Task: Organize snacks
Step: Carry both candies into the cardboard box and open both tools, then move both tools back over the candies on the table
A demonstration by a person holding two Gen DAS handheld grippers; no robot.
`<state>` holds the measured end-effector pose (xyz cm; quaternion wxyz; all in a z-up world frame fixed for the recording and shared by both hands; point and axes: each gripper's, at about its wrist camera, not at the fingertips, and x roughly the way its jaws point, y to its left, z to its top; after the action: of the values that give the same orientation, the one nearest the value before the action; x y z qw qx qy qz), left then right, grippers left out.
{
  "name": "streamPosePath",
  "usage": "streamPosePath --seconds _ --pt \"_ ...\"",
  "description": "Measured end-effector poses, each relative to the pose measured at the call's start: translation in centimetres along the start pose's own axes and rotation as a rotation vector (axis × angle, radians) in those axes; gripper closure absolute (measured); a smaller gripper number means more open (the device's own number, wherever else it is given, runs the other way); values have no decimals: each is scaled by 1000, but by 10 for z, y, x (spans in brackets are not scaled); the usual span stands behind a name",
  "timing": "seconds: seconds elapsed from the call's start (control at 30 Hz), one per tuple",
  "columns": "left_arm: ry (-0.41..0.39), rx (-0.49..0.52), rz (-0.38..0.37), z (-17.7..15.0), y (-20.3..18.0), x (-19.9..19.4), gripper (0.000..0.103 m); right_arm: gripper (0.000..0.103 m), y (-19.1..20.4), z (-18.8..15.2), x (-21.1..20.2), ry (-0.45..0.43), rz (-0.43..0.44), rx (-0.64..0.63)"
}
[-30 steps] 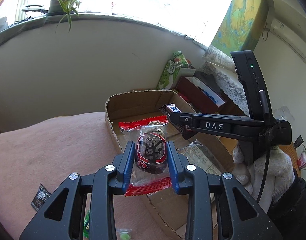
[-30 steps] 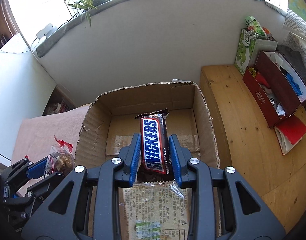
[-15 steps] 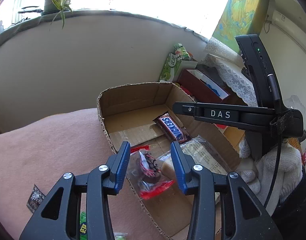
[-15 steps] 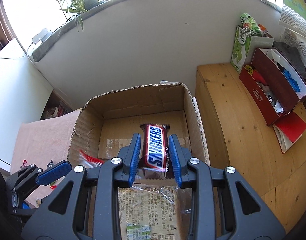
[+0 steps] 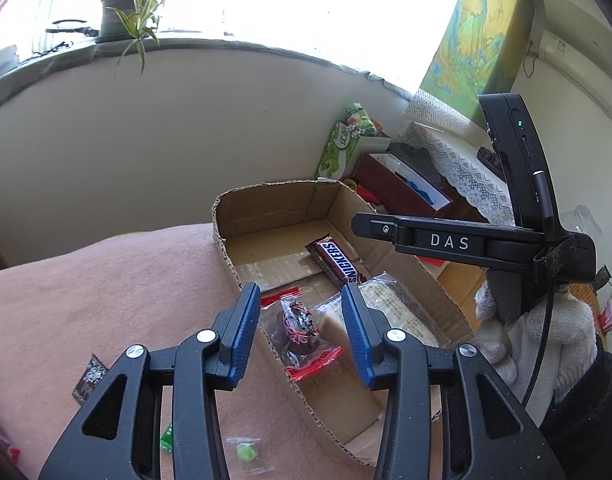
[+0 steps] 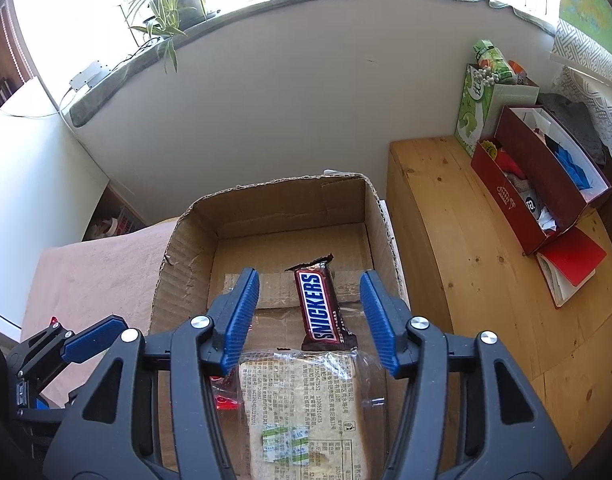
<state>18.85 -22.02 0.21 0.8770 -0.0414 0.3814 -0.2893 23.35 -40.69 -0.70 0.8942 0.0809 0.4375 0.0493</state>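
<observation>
An open cardboard box [image 5: 273,208] [image 6: 273,204] sits at the edge of a pink cloth. Inside lie a Snickers bar [image 5: 338,262] [image 6: 322,308], a red-edged clear packet with a dark sweet [image 5: 299,330] and a clear-wrapped slice of bread [image 5: 390,308] [image 6: 306,408]. My left gripper [image 5: 301,332] is open and empty above the red packet. My right gripper [image 6: 312,320] is open and empty above the Snickers bar; it also shows in the left wrist view [image 5: 446,236].
On the pink cloth [image 5: 105,288] lie a small black packet [image 5: 89,376] and a small green candy in clear wrap [image 5: 245,452]. A wooden bench [image 6: 466,264] to the right holds a dark red box [image 6: 546,176] and a green carton [image 6: 478,104].
Both grippers opened. The left let the red packet fall into the box and the right let the Snickers bar drop onto the box floor. Both grippers pulled back a little.
</observation>
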Motion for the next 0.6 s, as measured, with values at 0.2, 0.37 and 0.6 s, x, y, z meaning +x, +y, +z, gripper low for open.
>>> streamPosePath --seconds 0.2,0.37,0.6 --pt "-47 -5 8 -8 9 -38 62 48 21 -12 -25 -25 6 -33" --pt "-85 -30 13 -20 26 -74 62 48 48 -27 -45 -47 23 -80" --pt "-108 -60 42 -49 55 -118 62 48 93 -63 -69 -59 72 -164"
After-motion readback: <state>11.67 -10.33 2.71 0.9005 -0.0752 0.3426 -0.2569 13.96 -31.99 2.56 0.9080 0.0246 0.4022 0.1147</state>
